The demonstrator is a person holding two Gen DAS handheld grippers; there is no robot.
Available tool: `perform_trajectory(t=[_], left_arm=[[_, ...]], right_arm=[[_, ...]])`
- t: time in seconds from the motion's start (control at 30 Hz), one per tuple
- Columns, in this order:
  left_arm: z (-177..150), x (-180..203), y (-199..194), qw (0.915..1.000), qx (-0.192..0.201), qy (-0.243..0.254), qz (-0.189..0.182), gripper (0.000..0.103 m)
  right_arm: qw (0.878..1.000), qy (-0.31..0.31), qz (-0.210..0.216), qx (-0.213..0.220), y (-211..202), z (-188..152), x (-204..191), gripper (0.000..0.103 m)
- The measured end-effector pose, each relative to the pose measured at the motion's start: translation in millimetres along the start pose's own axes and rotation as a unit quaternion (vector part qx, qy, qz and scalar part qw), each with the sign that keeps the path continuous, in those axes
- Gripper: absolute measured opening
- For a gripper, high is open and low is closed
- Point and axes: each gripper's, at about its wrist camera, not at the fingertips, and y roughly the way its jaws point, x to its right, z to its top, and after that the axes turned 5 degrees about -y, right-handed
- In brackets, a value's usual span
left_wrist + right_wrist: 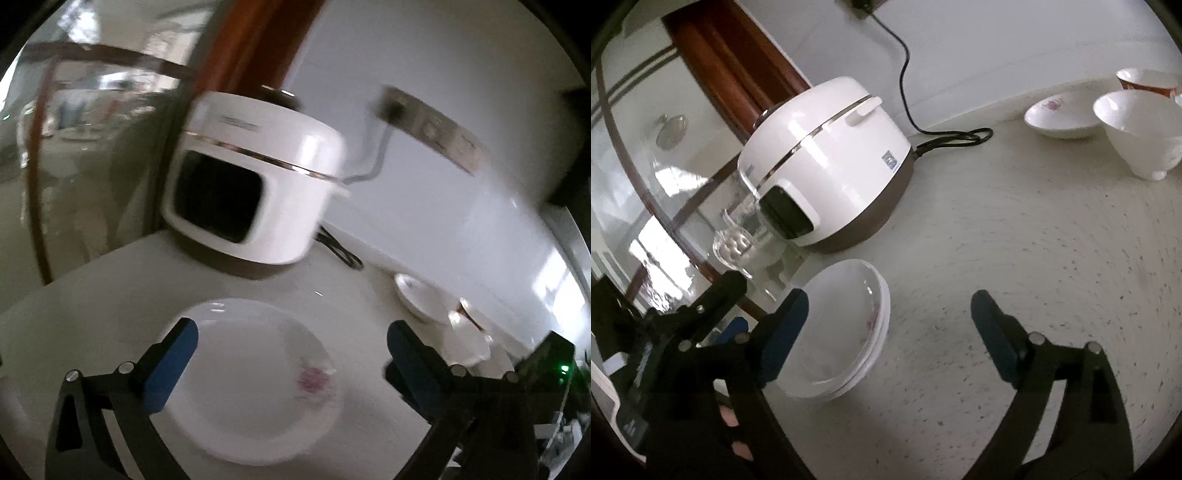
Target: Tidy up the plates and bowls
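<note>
While the stack of white plates (846, 332) lay flat on the speckled countertop (1052, 266), just in front of the rice cooker (827, 158), I held both claws over it with nothing in either. From the left wrist camera, the top plate (258, 376) showed a small pink flower print on its right side, and my left gripper (291, 365) stood wide open above it, one blue pad (173, 365) over the plate's left rim and the other pad off the right rim, neither visibly touching. From the right wrist camera, at least two plates were nested, judging by the doubled rim on the right edge. My right gripper (890, 332) was likewise spread wide and empty; its left pad (786, 332) overlapped the stack's left edge in view, and its right pad hung over bare counter.

Well apart from the stack, toward the wall, sat a shallow white dish with a pink motif (1063, 114), a tall white footed bowl (1141, 129) just beside it, and a red-trimmed bowl (1145, 79) behind both. A black power cord (945, 138) ran from the cooker's base up the wall. A clear glass mug (746, 240) stood just left of the cooker, against the glass partition (646, 166).
</note>
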Motion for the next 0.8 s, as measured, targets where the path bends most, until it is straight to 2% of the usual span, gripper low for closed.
perform_trajectory(t=[0.1,0.2,0.27,0.37,0.47,0.53,0.63,0.7,0.77,0.8], left_arm=[[3,18,10,0.9993,-0.033,0.013,-0.009,0.103],[4,35,20,0.9981,-0.054,0.025,-0.013,0.103],[2,47,27,0.9966,-0.073,0.038,-0.006,0.103],[-4,74,44,0.9907,-0.112,0.078,0.009,0.103],[-6,92,56,0.9880,-0.125,0.091,0.006,0.103],[-5,100,65,0.9877,-0.126,0.092,0.011,0.103],[-2,108,84,0.9866,-0.143,0.077,0.015,0.103],[1,112,101,0.9851,-0.164,0.050,0.011,0.103],[0,119,122,0.9835,-0.177,0.034,0.011,0.103],[-1,124,130,0.9824,-0.183,0.035,0.010,0.103]], right_arm=[[0.999,0.042,0.003,-0.006,-3,3,19,0.095],[0.997,0.070,-0.027,-0.028,-4,8,42,0.096],[0.996,0.063,-0.039,-0.044,-5,14,52,0.096],[0.994,-0.004,-0.062,-0.091,-1,25,57,0.096],[0.981,-0.107,-0.088,-0.140,5,27,55,0.096],[0.973,-0.150,-0.074,-0.159,6,27,58,0.096],[0.970,-0.174,-0.049,-0.159,1,34,68,0.096],[0.972,-0.173,-0.016,-0.159,-4,37,78,0.096],[0.979,-0.149,0.030,-0.137,-16,40,89,0.096],[0.980,-0.147,0.035,-0.132,-20,40,91,0.096]])
